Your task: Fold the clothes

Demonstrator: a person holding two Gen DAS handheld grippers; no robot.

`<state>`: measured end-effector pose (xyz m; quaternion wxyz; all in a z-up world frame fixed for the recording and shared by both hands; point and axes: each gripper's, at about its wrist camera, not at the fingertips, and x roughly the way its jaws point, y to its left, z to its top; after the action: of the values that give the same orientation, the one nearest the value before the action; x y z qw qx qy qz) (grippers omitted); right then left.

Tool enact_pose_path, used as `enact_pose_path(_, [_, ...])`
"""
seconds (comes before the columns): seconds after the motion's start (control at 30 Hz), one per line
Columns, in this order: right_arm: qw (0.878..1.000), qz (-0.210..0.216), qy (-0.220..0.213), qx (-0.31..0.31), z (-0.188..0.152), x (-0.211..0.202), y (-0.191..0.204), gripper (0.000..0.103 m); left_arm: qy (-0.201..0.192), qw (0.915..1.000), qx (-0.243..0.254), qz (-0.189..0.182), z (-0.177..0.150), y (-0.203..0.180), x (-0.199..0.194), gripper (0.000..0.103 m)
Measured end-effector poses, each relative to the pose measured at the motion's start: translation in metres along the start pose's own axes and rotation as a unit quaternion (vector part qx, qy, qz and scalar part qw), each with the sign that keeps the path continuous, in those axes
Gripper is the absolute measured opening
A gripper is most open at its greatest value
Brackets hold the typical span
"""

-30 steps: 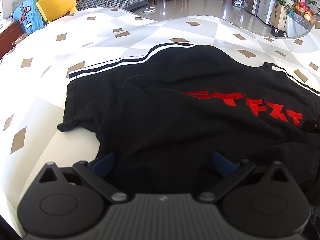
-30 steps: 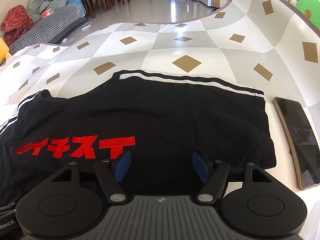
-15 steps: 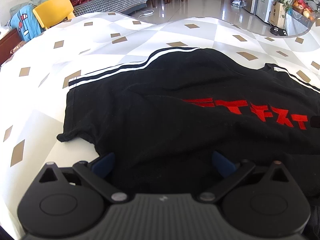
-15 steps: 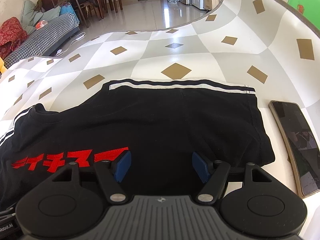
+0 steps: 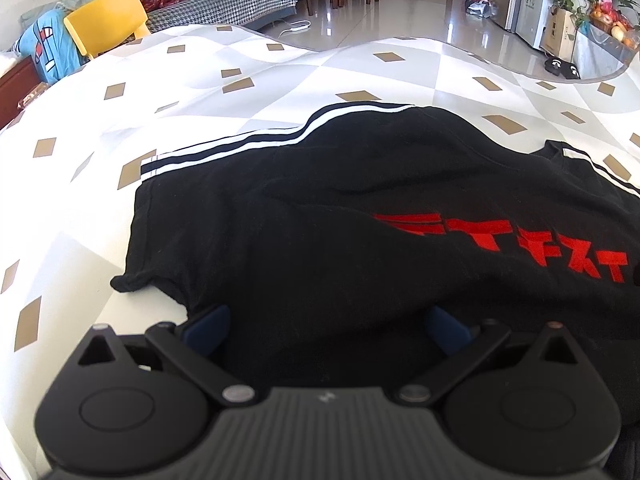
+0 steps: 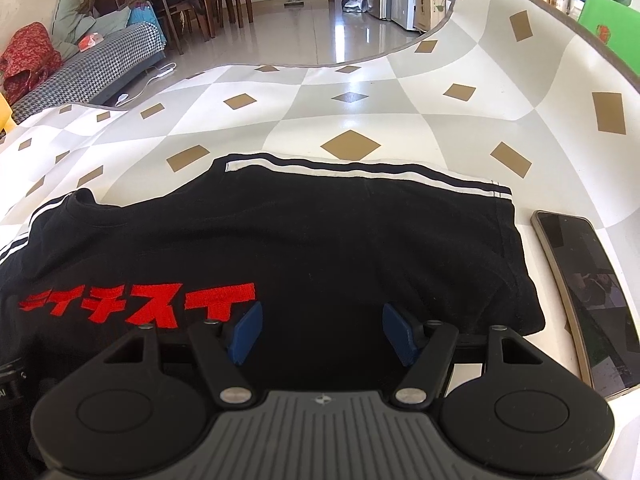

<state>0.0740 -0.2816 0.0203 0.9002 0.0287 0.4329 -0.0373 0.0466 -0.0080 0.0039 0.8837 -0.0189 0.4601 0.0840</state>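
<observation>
A black T-shirt (image 5: 320,220) with red lettering and white-striped sleeves lies spread on the checked table cover (image 5: 200,80). In the left wrist view my left gripper (image 5: 326,330) hovers open over the shirt's near left part, just inside the left sleeve; its blue pads (image 5: 208,328) stand wide apart with only flat cloth under them. In the right wrist view the same T-shirt (image 6: 340,240) fills the middle, and my right gripper (image 6: 322,332) is open above its near right part, right of the red lettering (image 6: 136,304). Nothing is held.
A phone (image 6: 588,296) lies on the table just right of the shirt's right sleeve. Beyond the table stand a yellow chair (image 5: 106,22), a checked sofa (image 5: 224,4), dining chairs and a fridge (image 5: 536,0). The table's far edge curves across both views.
Both grippers have pulled back and risen slightly, so the shirt sits a little farther off in both views. The shirt itself has not moved and both grippers stay open.
</observation>
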Motion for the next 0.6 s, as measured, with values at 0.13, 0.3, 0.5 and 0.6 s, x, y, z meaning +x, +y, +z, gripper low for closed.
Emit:
enact_pose_path(0.13, [1.0,-0.009,0.002,-0.028,-0.005,-0.002,0.005,0.065,0.0,1.0,-0.002,-0.01,-0.005,0.005,-0.002,0.103])
enact_pose_path(0.3, [0.999,-0.004,0.003,-0.043,-0.009,-0.005,0.005,0.066,0.001,0.9998,0.007,-0.018,-0.008,0.009,-0.005,0.103])
enact_pose_path(0.5, [0.998,0.003,0.009,-0.057,-0.014,-0.01,0.004,0.067,0.009,0.9997,0.01,-0.021,-0.009,0.011,-0.007,0.103])
enact_pose_path(0.6, [0.998,0.006,0.016,-0.063,-0.016,-0.014,0.004,0.067,0.013,0.9996,0.011,-0.022,-0.009,0.012,-0.008,0.103])
